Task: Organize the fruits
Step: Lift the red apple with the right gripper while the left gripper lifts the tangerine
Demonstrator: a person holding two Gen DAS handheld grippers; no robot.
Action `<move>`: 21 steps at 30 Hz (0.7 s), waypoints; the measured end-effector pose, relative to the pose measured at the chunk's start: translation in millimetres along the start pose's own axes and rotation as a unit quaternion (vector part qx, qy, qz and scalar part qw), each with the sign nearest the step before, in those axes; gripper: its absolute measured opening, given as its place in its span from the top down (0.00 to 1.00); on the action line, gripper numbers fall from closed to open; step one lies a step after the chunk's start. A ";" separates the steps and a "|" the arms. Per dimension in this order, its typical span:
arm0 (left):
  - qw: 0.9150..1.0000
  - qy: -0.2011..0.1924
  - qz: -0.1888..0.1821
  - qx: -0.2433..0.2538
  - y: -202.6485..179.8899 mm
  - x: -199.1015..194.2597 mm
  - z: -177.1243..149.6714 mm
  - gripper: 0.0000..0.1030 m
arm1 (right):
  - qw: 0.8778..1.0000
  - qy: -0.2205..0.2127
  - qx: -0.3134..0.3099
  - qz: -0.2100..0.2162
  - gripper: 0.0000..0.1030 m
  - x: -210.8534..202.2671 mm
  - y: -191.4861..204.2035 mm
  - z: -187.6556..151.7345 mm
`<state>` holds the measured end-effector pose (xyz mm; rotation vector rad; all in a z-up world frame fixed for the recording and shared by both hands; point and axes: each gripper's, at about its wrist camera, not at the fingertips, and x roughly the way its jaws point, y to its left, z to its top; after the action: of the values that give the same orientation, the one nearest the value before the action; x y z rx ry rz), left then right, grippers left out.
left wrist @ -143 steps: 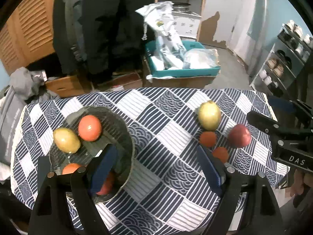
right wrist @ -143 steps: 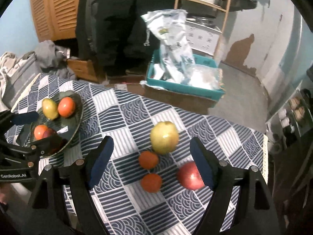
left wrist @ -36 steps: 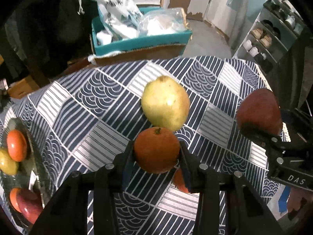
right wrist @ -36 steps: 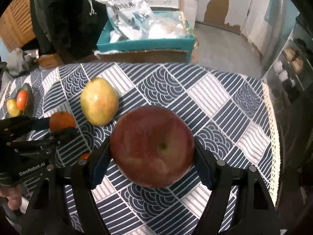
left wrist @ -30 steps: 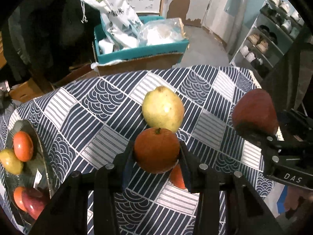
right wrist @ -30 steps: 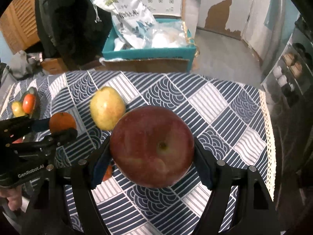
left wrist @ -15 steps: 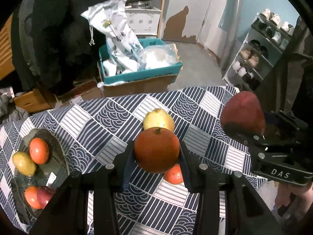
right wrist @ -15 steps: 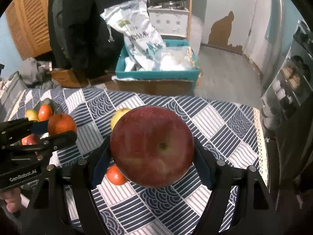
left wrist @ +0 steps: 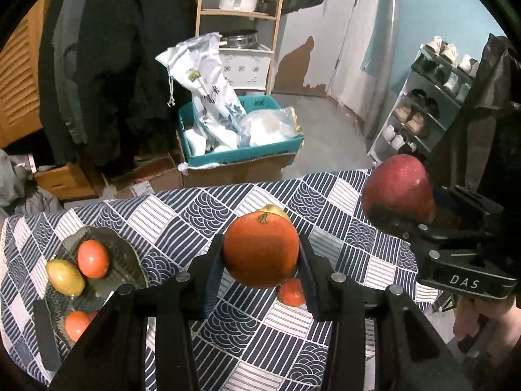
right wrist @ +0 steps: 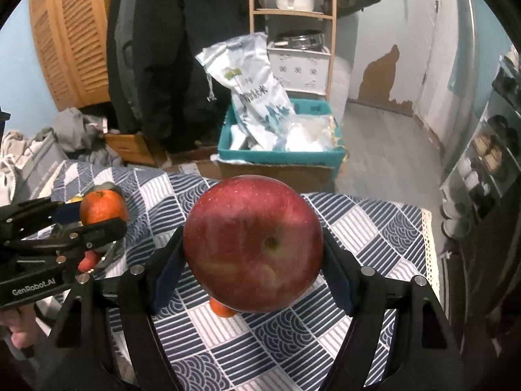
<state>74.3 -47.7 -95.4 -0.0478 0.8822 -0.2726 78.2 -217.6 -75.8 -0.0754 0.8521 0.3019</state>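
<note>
My left gripper (left wrist: 260,257) is shut on an orange (left wrist: 260,249) and holds it high above the table. My right gripper (right wrist: 252,251) is shut on a red apple (right wrist: 252,244), also raised; the apple shows at the right of the left wrist view (left wrist: 399,189). A dark glass plate (left wrist: 127,260) at the table's left holds a yellow-green fruit (left wrist: 64,277), an orange fruit (left wrist: 92,258) and more fruit at its near side. A yellow pear (left wrist: 275,210) and a small orange (left wrist: 292,292) lie on the cloth, mostly hidden behind the held orange.
The table wears a blue-and-white patterned cloth (left wrist: 182,208). Beyond its far edge stand a teal crate with bags (left wrist: 241,137) on cardboard boxes, hanging dark coats (left wrist: 123,49), a wooden shelf (left wrist: 241,6) and a shoe rack (left wrist: 433,97) at the right.
Both grippers have lifted higher and drawn back from the table with their fruit. The plate has come further into the left wrist view.
</note>
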 end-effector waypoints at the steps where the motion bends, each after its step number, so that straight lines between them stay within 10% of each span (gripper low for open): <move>1: 1.000 -0.003 0.001 0.001 1.0 -2.8 0.6 0.58 | 1.000 -0.002 -0.001 0.001 0.25 -1.4 1.7 0.7; 21: 0.999 -0.037 0.011 -0.025 35.7 -41.1 -2.1 0.58 | 0.999 -0.033 -0.029 0.030 0.25 -19.9 39.6 13.8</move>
<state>55.6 -2.7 -71.2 -0.0944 0.8150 -0.2277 64.4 -181.8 -49.6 -0.0935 0.7813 0.3842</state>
